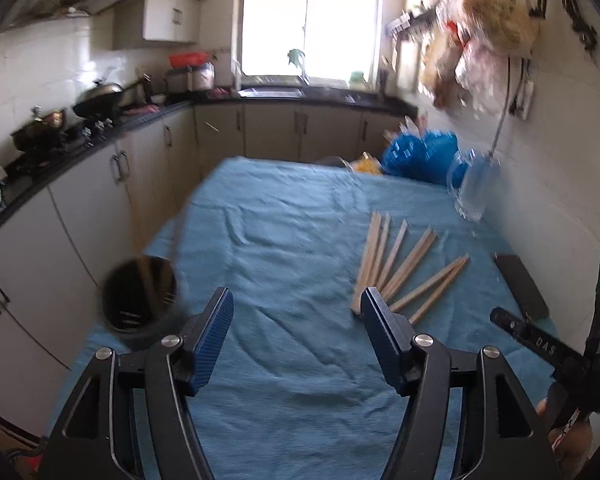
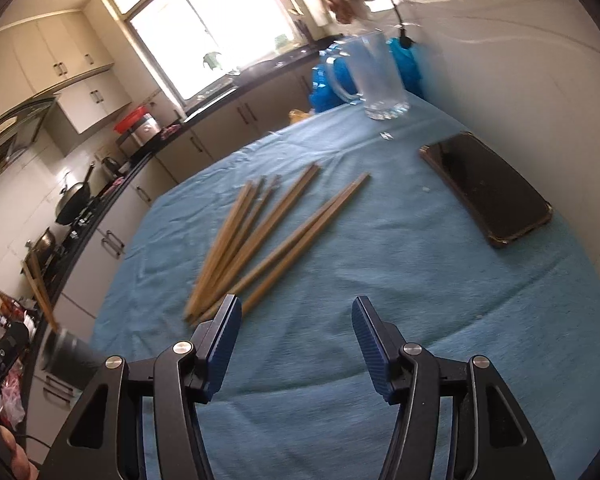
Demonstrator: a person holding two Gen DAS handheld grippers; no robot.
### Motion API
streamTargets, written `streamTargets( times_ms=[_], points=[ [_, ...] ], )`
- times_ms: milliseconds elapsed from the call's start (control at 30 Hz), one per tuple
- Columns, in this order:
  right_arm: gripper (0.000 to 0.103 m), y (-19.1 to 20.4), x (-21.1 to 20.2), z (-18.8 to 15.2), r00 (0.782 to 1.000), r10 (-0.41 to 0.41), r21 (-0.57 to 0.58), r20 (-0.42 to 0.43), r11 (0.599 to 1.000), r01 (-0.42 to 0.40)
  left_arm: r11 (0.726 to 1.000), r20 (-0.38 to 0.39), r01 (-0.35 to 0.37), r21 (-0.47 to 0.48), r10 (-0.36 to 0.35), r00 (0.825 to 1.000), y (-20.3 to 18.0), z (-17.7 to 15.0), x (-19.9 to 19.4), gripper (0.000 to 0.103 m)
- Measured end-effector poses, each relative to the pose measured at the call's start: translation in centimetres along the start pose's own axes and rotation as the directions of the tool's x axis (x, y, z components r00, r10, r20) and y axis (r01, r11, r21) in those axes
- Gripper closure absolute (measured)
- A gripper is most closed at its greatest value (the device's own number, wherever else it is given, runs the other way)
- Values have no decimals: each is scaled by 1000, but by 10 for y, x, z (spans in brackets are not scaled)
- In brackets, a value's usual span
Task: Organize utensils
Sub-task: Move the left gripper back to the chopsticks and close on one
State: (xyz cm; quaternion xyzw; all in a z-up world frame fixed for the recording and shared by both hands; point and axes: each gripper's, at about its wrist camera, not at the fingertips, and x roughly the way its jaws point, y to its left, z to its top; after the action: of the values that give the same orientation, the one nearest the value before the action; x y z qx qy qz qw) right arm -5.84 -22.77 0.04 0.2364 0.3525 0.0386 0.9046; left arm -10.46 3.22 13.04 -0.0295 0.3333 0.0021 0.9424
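Several wooden chopsticks lie fanned out on the blue tablecloth; they also show in the right wrist view. A dark round holder stands at the table's left edge with a few chopsticks upright in it; it shows blurred in the right wrist view. My left gripper is open and empty, just left of the chopsticks' near ends. My right gripper is open and empty, just right of the near ends. The right gripper's body shows at the lower right of the left wrist view.
A black phone lies at the table's right side, near the wall. A glass mug stands at the far right, with blue plastic bags behind it. Kitchen counter, stove and pots run along the left.
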Motion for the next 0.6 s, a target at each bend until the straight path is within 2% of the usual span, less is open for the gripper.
streamTargets(
  times_ms=[133, 200, 267, 400, 500, 600],
  points=[
    [41, -20, 14, 4, 1000, -7, 24, 2, 1000, 7, 998, -96, 51, 39, -47, 994, -26, -2, 42, 38],
    [41, -28, 20, 6, 1000, 1, 40, 0, 999, -1, 995, -127, 72, 71, -63, 990, -41, -1, 63, 41],
    [41, -34, 24, 5, 1000, 15, 61, -2, 998, -15, 987, -154, 102, 122, -83, 985, -59, 2, 84, 56],
    [41, -48, 31, 4, 998, 61, 113, -20, 992, -58, 956, -209, 186, 226, -139, 968, -93, 15, 125, 64],
    [41, -56, 30, 3, 994, 104, 155, -17, 983, -100, 929, -245, 219, 298, -147, 958, -111, 19, 147, 67],
    [41, -59, 29, 3, 991, 130, 177, -13, 976, -126, 898, -299, 255, 358, -148, 943, -126, 15, 169, 77]
  ],
)
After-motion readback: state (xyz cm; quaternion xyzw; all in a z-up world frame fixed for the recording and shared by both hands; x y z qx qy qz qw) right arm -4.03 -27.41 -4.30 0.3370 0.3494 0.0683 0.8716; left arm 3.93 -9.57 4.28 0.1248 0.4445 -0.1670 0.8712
